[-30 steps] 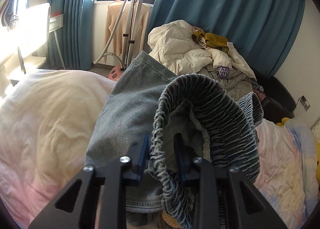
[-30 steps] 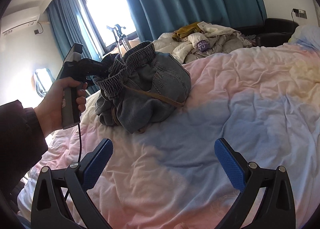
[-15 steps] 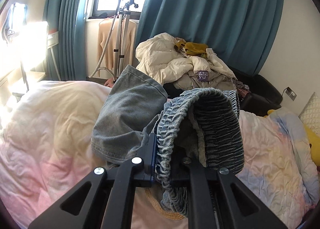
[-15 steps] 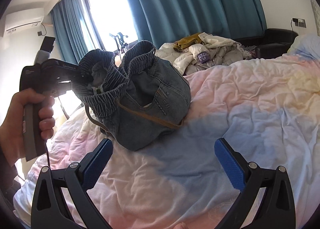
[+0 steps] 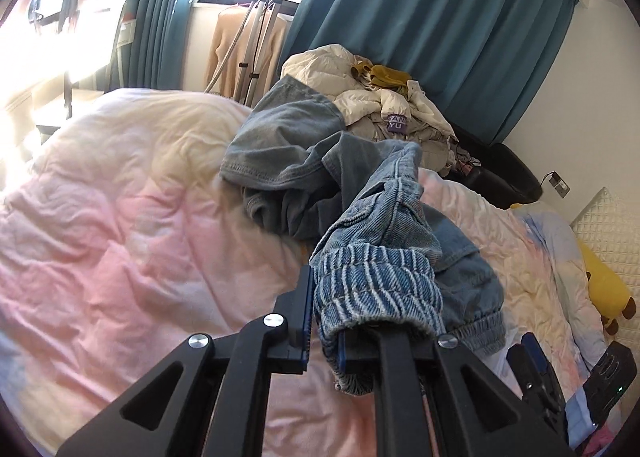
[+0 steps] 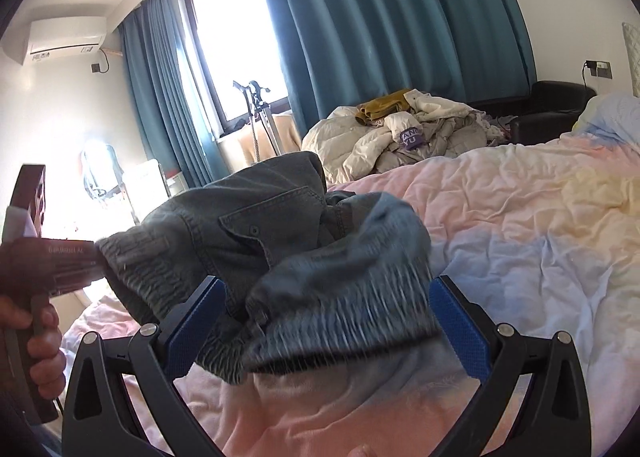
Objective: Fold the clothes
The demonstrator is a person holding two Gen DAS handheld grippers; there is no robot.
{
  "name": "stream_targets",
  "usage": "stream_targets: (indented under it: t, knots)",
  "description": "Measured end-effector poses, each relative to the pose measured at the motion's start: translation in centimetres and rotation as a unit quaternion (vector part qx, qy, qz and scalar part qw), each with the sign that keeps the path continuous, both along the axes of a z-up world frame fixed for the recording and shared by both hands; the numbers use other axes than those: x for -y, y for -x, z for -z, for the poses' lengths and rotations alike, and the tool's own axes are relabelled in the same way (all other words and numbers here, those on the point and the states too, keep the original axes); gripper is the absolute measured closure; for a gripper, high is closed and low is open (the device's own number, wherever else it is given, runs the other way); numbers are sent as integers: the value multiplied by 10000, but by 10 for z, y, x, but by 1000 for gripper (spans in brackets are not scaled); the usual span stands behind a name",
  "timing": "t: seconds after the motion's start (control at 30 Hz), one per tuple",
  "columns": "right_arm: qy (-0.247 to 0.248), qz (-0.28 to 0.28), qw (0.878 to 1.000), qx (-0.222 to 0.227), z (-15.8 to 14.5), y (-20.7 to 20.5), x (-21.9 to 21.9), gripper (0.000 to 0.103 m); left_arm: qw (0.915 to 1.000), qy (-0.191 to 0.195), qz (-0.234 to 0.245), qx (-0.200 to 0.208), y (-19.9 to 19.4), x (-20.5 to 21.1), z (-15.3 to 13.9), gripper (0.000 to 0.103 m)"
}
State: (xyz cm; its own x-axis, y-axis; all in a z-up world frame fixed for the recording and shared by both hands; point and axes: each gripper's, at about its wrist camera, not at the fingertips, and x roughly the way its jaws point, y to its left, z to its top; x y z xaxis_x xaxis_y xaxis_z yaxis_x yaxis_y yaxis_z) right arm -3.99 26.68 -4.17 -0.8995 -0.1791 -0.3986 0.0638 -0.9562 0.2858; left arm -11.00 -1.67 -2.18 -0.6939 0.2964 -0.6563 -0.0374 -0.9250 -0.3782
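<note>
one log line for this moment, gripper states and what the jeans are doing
left gripper: shut on jeans waistband | right gripper: open, straddling waistband | jeans: bunched on bed, unfolded

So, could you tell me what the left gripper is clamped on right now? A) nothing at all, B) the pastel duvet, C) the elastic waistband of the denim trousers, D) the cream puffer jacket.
C: in the left wrist view the left gripper is shut on the ribbed elastic waistband of the denim trousers, while the right gripper is open around another part of the waistband.
</note>
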Motion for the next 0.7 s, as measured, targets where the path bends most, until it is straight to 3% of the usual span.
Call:
stream_targets:
  t: [0.17, 0.23, 0.4, 0.53, 0.7]
  knots:
    - [-92, 22, 9999, 138, 4, 0, 3, 0, 9990, -378, -113, 199, -24, 20, 41, 94]
    - [-55, 27, 9997, 239, 8, 0, 2, 0, 9982, -548, -116, 221, -28, 24, 45, 94]
    - [-71, 173, 9985, 505, 18, 7, -3, 0, 9989, -416, -149, 147, -38, 22, 42, 93]
    - [317, 395, 9965, 672, 25, 10, -20, 0, 9994, -280, -189, 117, -46, 20, 40, 75]
    - [817, 699, 9895, 967, 39, 19, -47, 0, 9966, -800, -215, 24, -59, 37, 31, 59]
